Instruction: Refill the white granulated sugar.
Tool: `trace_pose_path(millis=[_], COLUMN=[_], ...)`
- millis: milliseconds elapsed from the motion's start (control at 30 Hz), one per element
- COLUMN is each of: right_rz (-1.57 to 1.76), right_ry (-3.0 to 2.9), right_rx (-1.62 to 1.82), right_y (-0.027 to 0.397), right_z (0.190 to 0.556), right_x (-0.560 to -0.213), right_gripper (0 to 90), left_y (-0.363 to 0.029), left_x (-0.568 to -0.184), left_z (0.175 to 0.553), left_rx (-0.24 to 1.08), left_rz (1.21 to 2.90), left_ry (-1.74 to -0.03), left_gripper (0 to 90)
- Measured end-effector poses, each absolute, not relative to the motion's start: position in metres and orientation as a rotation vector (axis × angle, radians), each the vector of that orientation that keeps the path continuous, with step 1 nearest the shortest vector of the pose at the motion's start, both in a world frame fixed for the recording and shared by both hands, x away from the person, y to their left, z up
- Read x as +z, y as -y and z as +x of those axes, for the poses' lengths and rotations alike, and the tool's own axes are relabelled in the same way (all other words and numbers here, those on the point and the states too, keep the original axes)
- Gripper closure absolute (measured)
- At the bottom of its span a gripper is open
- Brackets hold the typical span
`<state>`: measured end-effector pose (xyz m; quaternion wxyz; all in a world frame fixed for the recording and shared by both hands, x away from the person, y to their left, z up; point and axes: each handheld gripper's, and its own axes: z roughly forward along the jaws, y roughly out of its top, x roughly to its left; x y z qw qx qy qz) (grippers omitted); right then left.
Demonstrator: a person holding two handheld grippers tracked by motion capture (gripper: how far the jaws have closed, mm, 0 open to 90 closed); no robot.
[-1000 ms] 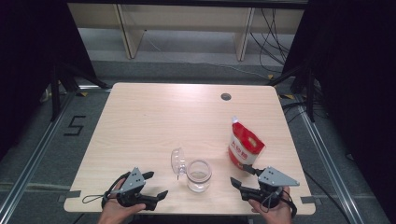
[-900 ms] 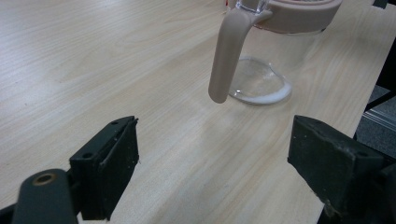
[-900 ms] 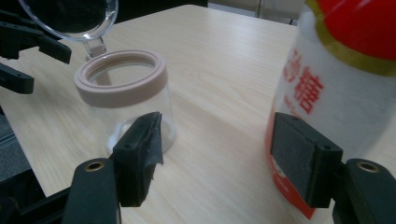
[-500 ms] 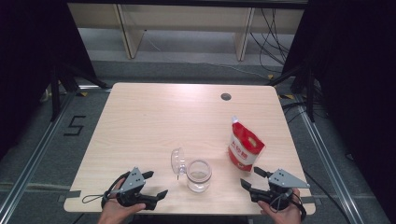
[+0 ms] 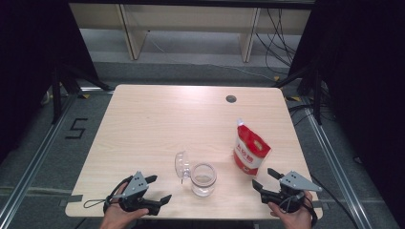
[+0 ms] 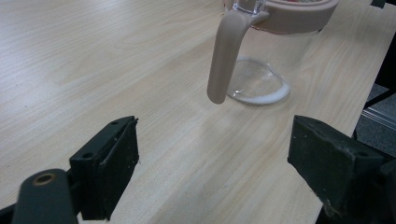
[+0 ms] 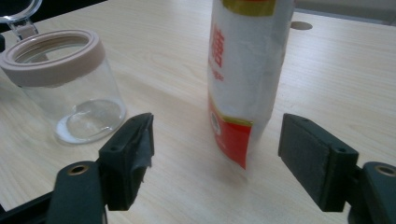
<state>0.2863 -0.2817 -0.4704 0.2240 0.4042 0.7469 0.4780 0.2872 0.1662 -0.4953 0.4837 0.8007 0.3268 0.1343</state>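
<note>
A clear glass jar (image 5: 203, 179) with a beige rim stands near the table's front edge, its hinged lid (image 5: 182, 164) flipped open to the left. A red and white pouch (image 5: 250, 148) stands upright to its right. My left gripper (image 5: 159, 188) rests open on the table left of the jar, and its own view faces the jar (image 6: 275, 42) and the beige latch (image 6: 226, 60). My right gripper (image 5: 262, 177) is open just in front of the pouch (image 7: 245, 70). Its jaws have just been opening, nothing is pressed between them, and the jar (image 7: 65, 88) lies to their left.
The light wooden table (image 5: 157, 124) has a round cable hole (image 5: 231, 99) at the back right. Both hands sit at the front edge. Black curtains flank the table, and shelving stands behind it on the grey floor.
My right gripper has drawn back from the pouch toward the front right corner, and its jaws stand wider. The left gripper, jar and pouch have stayed put.
</note>
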Motion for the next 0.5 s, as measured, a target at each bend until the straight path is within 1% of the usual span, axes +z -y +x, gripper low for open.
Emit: trace_pose_path(millis=[33, 133, 200, 500], right_rz=[1.125, 1.13, 1.157, 1.121], right_ry=[-2.056, -2.036, -2.024, -2.031], right_rx=[1.326, 1.309, 1.309, 1.324], right_y=[0.282, 0.286, 0.285, 0.281], right_z=[0.287, 0.289, 0.29, 0.303], right_x=[-0.471, -0.471, -0.472, -0.473], right_gripper=[26.7, 22.1, 20.7, 20.5], left_y=[-0.168, -0.168, -0.168, -0.168], left_x=[-0.495, -0.495, -0.495, -0.495], left_z=[0.288, 0.288, 0.287, 0.287], left_rx=[0.344, 0.344, 0.338, 0.333], left_rz=[1.972, 1.976, 1.972, 1.959], left_ry=[-0.789, -0.79, -0.791, -0.805], left_gripper=[15.7, 15.7, 15.7, 15.8])
